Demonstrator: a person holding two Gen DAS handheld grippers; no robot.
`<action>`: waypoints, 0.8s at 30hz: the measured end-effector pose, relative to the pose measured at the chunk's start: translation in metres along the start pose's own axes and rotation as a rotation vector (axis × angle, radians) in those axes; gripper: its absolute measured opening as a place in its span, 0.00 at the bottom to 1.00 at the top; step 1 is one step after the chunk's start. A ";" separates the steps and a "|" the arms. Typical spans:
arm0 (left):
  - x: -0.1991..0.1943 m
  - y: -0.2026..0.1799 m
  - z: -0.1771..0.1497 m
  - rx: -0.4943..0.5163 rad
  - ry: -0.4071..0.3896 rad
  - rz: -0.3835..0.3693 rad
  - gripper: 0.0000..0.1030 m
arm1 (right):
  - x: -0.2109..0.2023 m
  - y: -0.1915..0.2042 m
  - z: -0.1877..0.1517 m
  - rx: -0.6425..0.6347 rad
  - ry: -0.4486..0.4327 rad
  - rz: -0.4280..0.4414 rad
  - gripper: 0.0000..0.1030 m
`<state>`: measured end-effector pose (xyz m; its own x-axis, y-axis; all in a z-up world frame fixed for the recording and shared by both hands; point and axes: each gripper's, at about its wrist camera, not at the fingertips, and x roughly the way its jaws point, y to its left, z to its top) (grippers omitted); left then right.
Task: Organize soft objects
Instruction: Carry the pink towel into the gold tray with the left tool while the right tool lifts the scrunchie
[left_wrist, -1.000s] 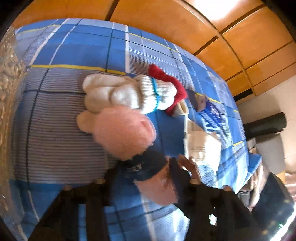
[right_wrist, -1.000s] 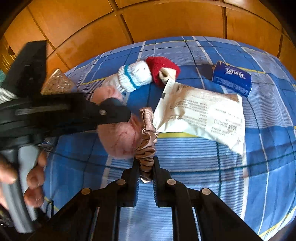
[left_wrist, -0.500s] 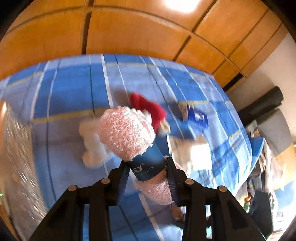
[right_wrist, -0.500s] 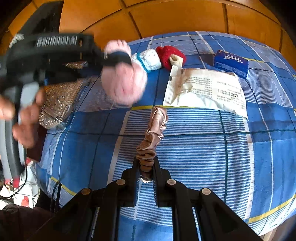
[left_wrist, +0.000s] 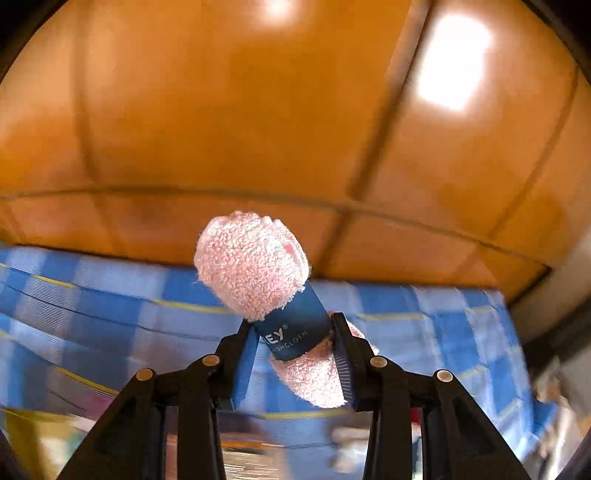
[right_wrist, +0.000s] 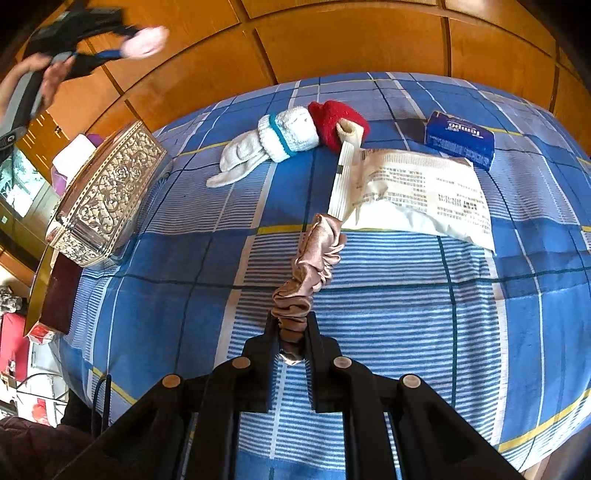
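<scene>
Left gripper (left_wrist: 295, 332) held the rolled pink washcloth (left_wrist: 255, 262) by its blue band, jaws having just closed in on it, raised above the blue plaid bedspread (left_wrist: 110, 306). Right gripper (right_wrist: 291, 328) jaws narrow, clamped on 1 end of the tan scrunchie (right_wrist: 314, 258), which trailed across the bedspread beside a white printed pouch (right_wrist: 417, 192). White mitten (right_wrist: 258, 151), red knit item (right_wrist: 332, 118) lay beyond.

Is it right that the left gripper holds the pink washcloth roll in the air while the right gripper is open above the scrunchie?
Not quite. In the right wrist view, the right gripper is shut on the scrunchie, not open above it. The left gripper does hold the pink washcloth roll aloft.
</scene>
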<state>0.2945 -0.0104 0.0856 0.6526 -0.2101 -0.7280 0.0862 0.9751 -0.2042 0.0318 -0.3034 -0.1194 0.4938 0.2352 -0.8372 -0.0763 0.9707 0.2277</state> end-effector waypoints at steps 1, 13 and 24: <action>-0.010 0.018 0.002 -0.007 -0.018 0.027 0.38 | 0.001 0.001 0.000 -0.004 -0.001 -0.002 0.11; -0.101 0.233 -0.111 -0.236 -0.060 0.197 0.38 | 0.006 0.017 0.005 -0.050 0.003 -0.086 0.11; -0.114 0.270 -0.245 -0.367 0.066 0.109 0.39 | 0.009 0.023 0.010 -0.030 0.010 -0.130 0.11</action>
<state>0.0584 0.2593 -0.0467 0.5925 -0.1220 -0.7963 -0.2637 0.9046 -0.3348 0.0430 -0.2795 -0.1170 0.4926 0.1073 -0.8636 -0.0376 0.9941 0.1020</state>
